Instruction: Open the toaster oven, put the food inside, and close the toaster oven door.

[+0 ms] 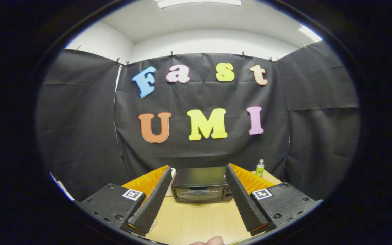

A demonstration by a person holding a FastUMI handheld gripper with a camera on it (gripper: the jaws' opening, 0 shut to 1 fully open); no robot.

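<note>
A black toaster oven (201, 185) stands on the wooden table (196, 221), beyond my fingers and framed between them. Its glass door (198, 194) is closed, with a handle across the upper part. My gripper (198, 170) is open, held back from the oven, and nothing is between its fingers (153, 200). A rounded pale brown thing, possibly the food (213, 241), peeks up at the near edge of the table below the fingers; too little shows to say what it is.
A small green bottle (260, 167) stands on the table behind and right of the oven. A white object (172, 182) sits at the oven's left side, partly hidden by my left finger. Black cloth walls close the booth.
</note>
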